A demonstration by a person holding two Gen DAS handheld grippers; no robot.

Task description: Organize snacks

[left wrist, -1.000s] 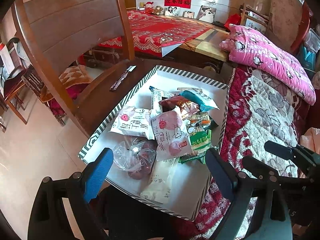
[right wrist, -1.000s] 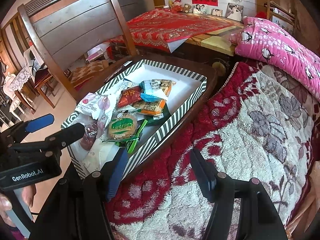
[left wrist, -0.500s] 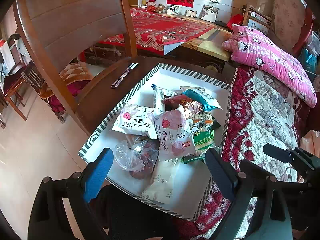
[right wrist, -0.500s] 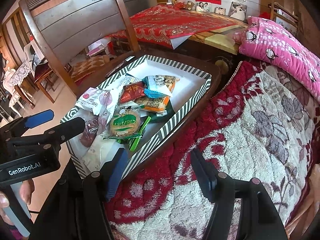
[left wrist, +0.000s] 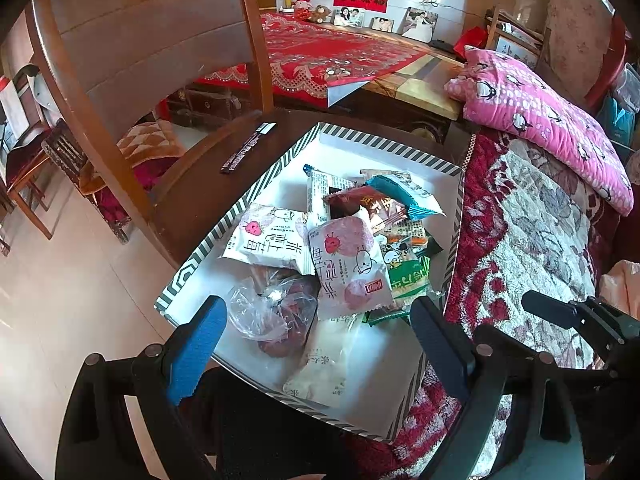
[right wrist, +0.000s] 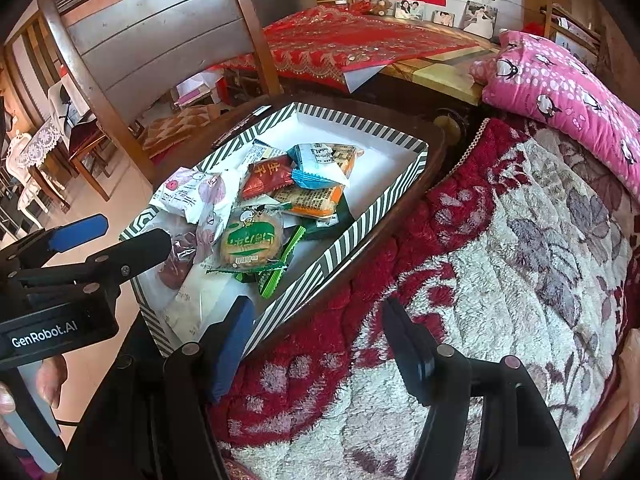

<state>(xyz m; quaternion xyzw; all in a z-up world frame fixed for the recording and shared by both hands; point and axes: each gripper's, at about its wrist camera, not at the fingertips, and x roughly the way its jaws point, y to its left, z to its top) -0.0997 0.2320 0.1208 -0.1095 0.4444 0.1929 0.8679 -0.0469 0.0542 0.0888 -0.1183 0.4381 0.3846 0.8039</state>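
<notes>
Snacks heaped in a striped box (left wrist: 276, 168) resting on a wooden chair seat (left wrist: 200, 176), pushed up against a red and white floral blanket (right wrist: 500, 240) on the bed. Nothing sorted yet, to judge by the jumble. Left gripper (left wrist: 316, 344) hovering over the near end of the box, jaws spread wide and empty, pointing steeply down. Directly between its blue pads: a clear bag of dark red fruit (left wrist: 272, 312) and a pale packet (left wrist: 324, 356) lying lengthwise toward the gripper, its long axis roughly along the line of approach. Just beyond, two white and pink packets (left wrist: 348, 264) overlapping, then a green round biscuit pack (right wrist: 250, 240), an orange pack (right wrist: 312, 200), a red pack (right wrist: 266, 174) and a teal-edged one (right wrist: 324, 160) toward the far end. Right gripper (right wrist: 320, 344) held off to the side over the blanket, jaws parted to a middling width with nothing between them, its left finger just at the box's near corner wall. Left hand plainly the nearer: snacks lie straight ahead and below it, while from the right gripper the pile lies up and to the left, across the striped wall. Likely first pick the clear bag or pale packet; crinkly loose film probably prone to slipping or dragging neighbours along.
</notes>
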